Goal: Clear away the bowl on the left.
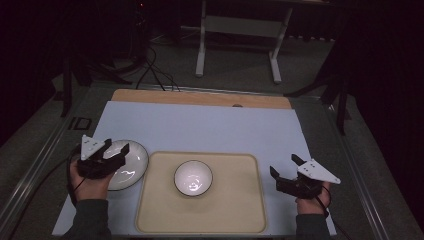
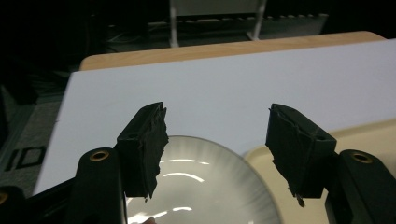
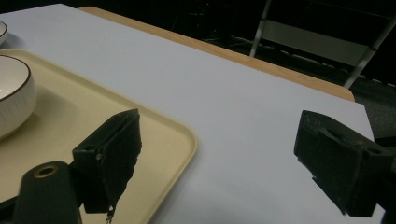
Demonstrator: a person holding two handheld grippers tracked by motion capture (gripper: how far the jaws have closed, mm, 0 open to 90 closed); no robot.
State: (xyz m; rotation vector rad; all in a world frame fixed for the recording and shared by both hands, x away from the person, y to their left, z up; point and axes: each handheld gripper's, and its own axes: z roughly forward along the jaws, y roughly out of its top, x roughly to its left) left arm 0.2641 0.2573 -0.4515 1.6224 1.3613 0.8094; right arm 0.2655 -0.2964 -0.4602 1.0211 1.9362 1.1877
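Note:
A white ribbed plate (image 1: 131, 161) lies on the white sheet, just left of a cream tray (image 1: 235, 210). A white bowl with a dark rim (image 1: 193, 177) stands upright in the middle of the tray. My left gripper (image 1: 116, 147) hovers over the plate's left part, its jaws open and nothing between them. In the left gripper view the plate (image 2: 205, 186) lies below the left gripper (image 2: 219, 149), with the tray's corner (image 2: 369, 135) at the right. My right gripper (image 1: 285, 167) is open over the bare sheet, right of the tray. The right gripper view shows the right gripper (image 3: 219, 158), the tray's rim (image 3: 154, 135) and the bowl (image 3: 14, 98).
A white sheet (image 1: 200, 125) covers the table, with a strip of wooden tabletop (image 1: 200, 97) along its far edge. Beyond the table stand a white frame's legs (image 1: 201, 45) and cables (image 1: 155, 70) on the floor. The surroundings are dark.

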